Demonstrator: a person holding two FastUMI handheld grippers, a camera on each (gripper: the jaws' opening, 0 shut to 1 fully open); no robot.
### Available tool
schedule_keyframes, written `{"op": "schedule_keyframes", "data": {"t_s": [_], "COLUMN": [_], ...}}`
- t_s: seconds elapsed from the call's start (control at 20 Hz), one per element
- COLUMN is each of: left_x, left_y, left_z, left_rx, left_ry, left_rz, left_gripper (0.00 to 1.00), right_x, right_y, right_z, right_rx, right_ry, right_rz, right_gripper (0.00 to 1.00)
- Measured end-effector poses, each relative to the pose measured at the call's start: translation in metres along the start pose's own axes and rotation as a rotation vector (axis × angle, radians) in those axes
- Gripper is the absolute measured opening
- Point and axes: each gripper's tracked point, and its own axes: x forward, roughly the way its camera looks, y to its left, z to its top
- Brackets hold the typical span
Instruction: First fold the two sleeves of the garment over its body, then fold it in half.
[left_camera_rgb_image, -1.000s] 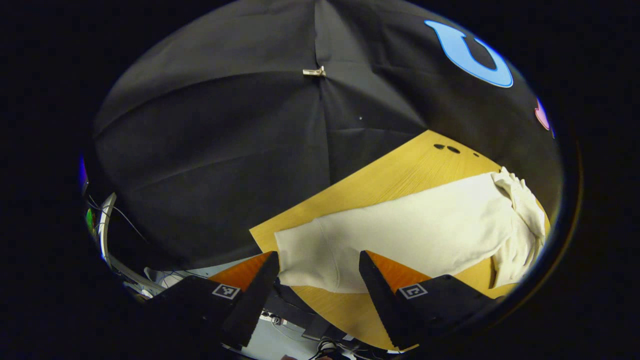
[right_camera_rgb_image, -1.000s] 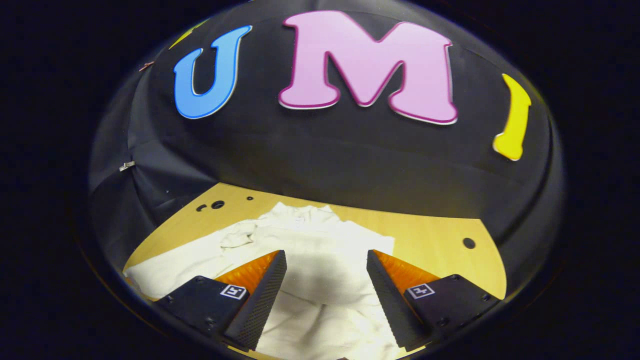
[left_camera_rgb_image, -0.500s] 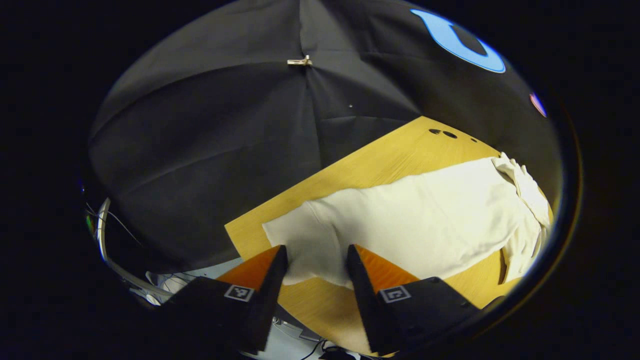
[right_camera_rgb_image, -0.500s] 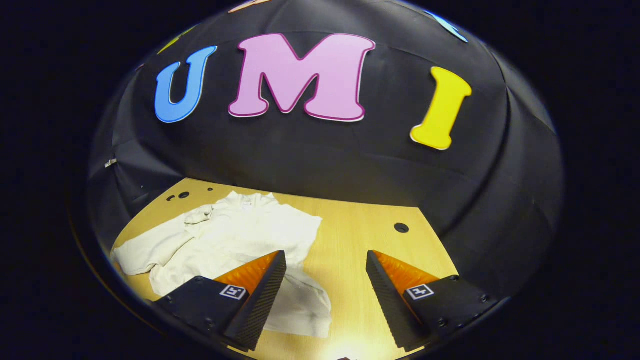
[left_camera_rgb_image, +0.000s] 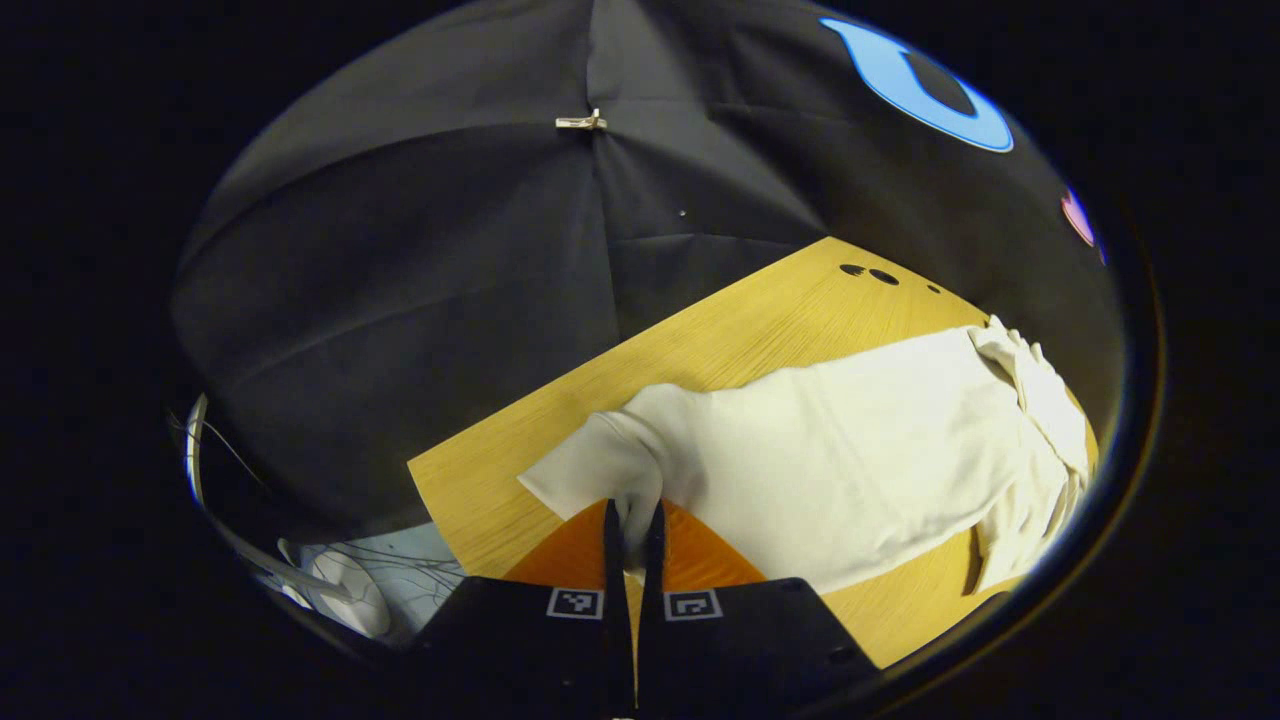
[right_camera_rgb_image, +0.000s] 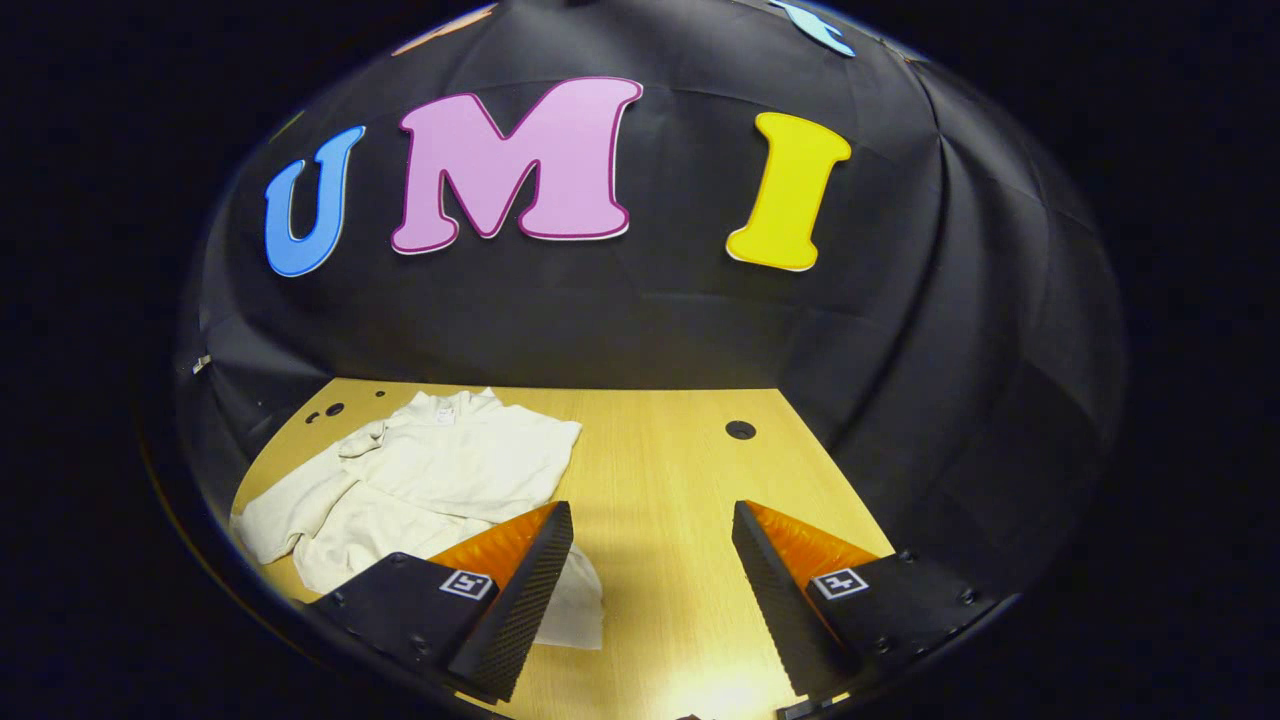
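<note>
Garment (left_camera_rgb_image: 850, 440): cream long-sleeved top, lying flat on the wooden table (left_camera_rgb_image: 740, 320), toward the table's left half in the right gripper view.
Sleeve (left_camera_rgb_image: 610, 470): stretched out along the table, cuff end at the near left corner; long axis runs from the cuff away toward the body and collar.
Left gripper (left_camera_rgb_image: 630, 530): fingers pressed together on the cuff, cloth pinched between them and puckering slightly upward.
Right gripper (right_camera_rgb_image: 650, 560): fingers spread wide, holding nothing, over bare table just right of the garment's hem.
Nearer hand: left, already on the sleeve.
Likely next move: carry the cuff along the sleeve's axis, over the body.
Other sleeve (right_camera_rgb_image: 370, 440): appears bunched near the collar; cannot tell whether it is properly folded.
</note>
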Motion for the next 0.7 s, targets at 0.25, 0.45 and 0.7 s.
{"op": "schedule_keyframes", "data": {"t_s": [0.25,0.45,0.7], "left_x": [0.0,-0.007,-0.018], "left_y": [-0.014,-0.034,-0.1], "left_z": [0.019,0.065,0.143], "left_rx": [-0.065,-0.05,-0.024], "left_ry": [0.02,-0.034,-0.151], "left_rz": [-0.018,-0.036,-0.098], "left_gripper": [0.06,0.06,0.06], "right_x": [0.002,0.005,0.015], "right_y": [-0.026,-0.045,-0.067], "right_z": [0.001,-0.008,-0.026], "right_rx": [0.031,0.04,0.068], "right_ry": [-0.002,0.01,0.036], "right_rz": [-0.033,-0.046,-0.051], "right_gripper": [0.98,0.98,0.99]}}
